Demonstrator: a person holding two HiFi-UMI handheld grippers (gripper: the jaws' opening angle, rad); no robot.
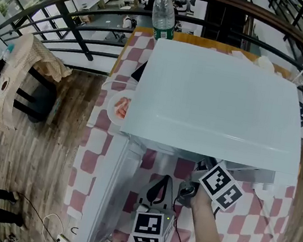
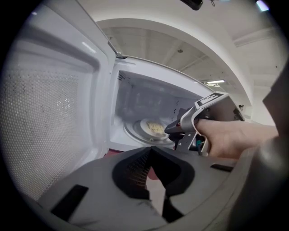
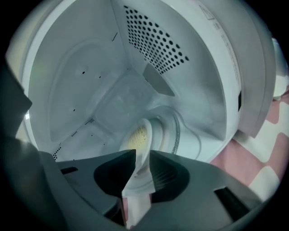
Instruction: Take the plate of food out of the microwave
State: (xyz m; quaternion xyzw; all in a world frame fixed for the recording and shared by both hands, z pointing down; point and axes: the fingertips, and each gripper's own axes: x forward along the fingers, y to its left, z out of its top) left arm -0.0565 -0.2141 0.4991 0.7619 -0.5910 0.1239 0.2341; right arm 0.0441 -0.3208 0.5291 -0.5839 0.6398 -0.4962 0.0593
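Observation:
The white microwave stands on a red-checked table with its door swung open to the left. Inside, a small white plate of yellowish food rests on the glass turntable. My right gripper reaches into the cavity; the plate's near rim lies between its jaws, which stand apart around it. In the left gripper view the right gripper shows at the plate's edge, held by a hand. My left gripper hangs in front of the opening, shut and empty.
Another plate with pink food sits on the table left of the microwave. A water bottle stands behind it. The open door juts out past the table's left front. A railing and a draped chair lie beyond.

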